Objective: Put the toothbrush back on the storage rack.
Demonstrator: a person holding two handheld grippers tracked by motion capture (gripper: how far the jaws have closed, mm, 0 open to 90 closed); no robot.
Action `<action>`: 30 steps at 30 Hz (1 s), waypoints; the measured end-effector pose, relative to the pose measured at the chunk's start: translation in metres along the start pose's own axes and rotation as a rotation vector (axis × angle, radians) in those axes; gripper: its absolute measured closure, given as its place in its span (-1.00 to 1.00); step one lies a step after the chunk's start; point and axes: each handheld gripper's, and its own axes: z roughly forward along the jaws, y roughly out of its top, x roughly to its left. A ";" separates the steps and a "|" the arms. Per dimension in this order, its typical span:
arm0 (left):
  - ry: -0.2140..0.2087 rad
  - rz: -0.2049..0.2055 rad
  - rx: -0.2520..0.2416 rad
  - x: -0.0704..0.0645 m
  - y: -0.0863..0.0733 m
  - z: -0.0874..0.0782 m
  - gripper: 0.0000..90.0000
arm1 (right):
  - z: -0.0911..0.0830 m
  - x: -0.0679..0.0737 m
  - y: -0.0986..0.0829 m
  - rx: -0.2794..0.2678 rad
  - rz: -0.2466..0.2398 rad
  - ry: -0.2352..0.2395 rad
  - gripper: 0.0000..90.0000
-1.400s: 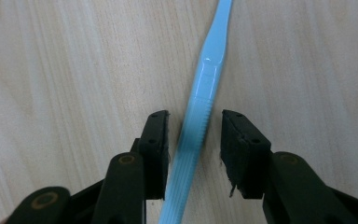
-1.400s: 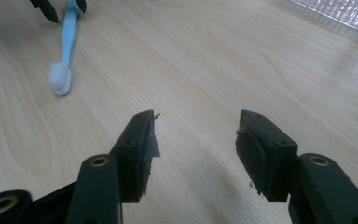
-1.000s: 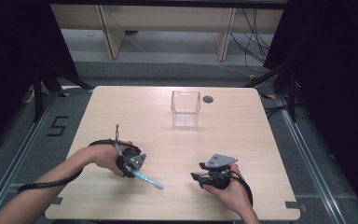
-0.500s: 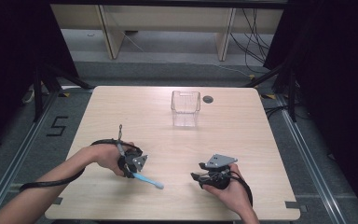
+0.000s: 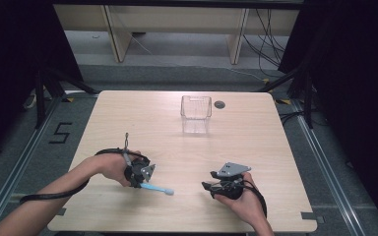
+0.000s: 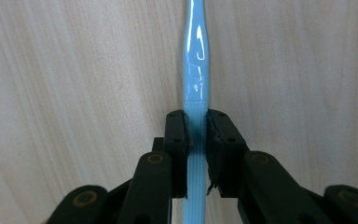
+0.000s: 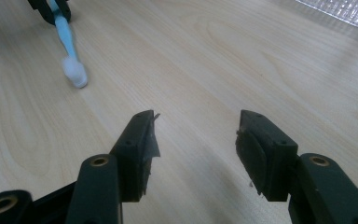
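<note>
high view: a pale wooden surface [image 5: 256,147] with the person's forearms entering from the near edge. the left gripper [image 5: 145,181] lies low over the near-left part of the surface and pinches a light blue toothbrush [image 5: 156,188] by its handle; the white head of the brush points toward the right gripper [image 5: 207,186] and rests on or just above the wood, which of the two cannot be told. left gripper view: the two black jaws are pressed against either side of the ribbed handle of the toothbrush [image 6: 196,93], whose glossy neck runs straight ahead over the wood grain. right gripper view: the jaws are spread wide with bare wood between them, holding nothing; the toothbrush [image 7: 70,49] lies ahead and to the left, its bristled head nearest. a clear plastic basket [image 5: 196,114] stands upright near the far edge, well apart from both grippers, and a small dark round fitting [image 5: 219,104] sits just beside it.
</note>
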 end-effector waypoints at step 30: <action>0.165 -0.061 -0.283 -0.015 -0.022 -0.029 0.74 | -0.002 -0.002 -0.001 -0.029 0.038 -0.021 0.07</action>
